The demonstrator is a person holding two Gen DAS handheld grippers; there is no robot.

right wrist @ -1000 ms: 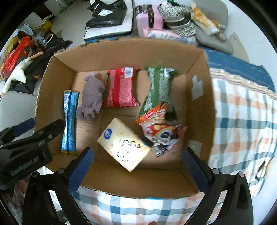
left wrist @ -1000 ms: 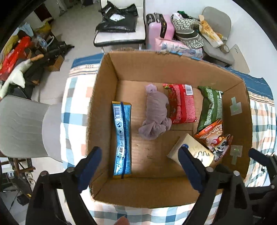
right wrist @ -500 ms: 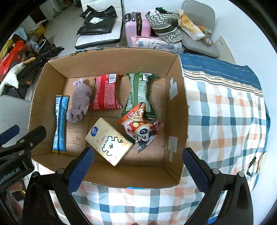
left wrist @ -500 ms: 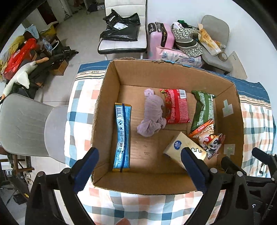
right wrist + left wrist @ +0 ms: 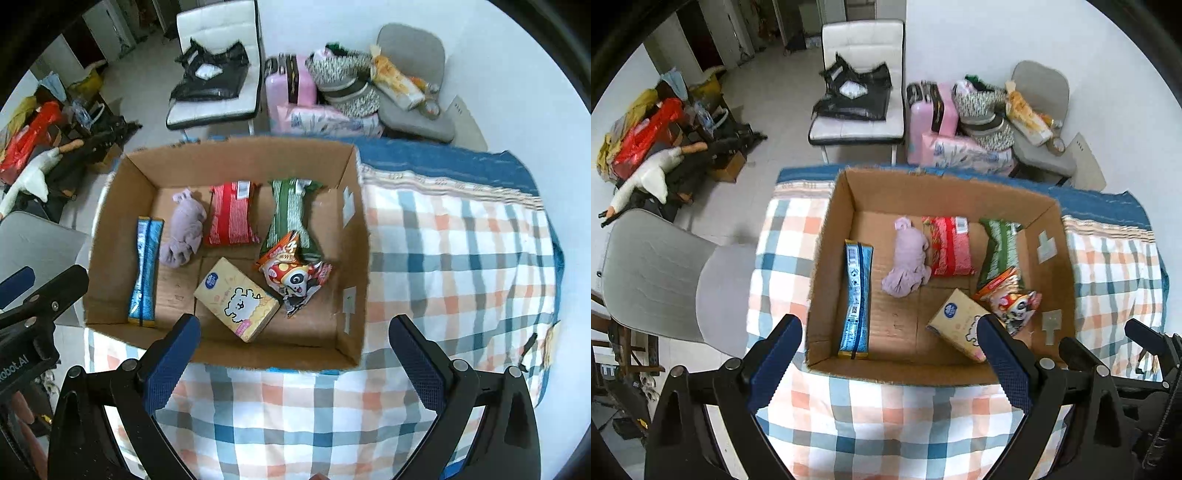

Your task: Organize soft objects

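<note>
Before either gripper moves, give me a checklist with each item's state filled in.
1. Left gripper open and empty: ok.
2. Right gripper open and empty: ok.
3. Both grippers outside the box, at its near side: ok.
4. Six items in the box, including the purple cloth and tissue pack: ok.
5. Items lying separately: not ok, the panda packet overlaps the green packet.
6. Cloth around the box free of loose items: cannot tell, the grippers hide part of it.

Open cardboard box (image 5: pixel 236 162) on checked cloth (image 5: pixel 461 258), purple soft toy (image 5: pixel 184 232) inside among snack packets (image 5: pixel 232 214), right hand-held gripper (image 5: pixel 295 354) spread wide, empty
</note>
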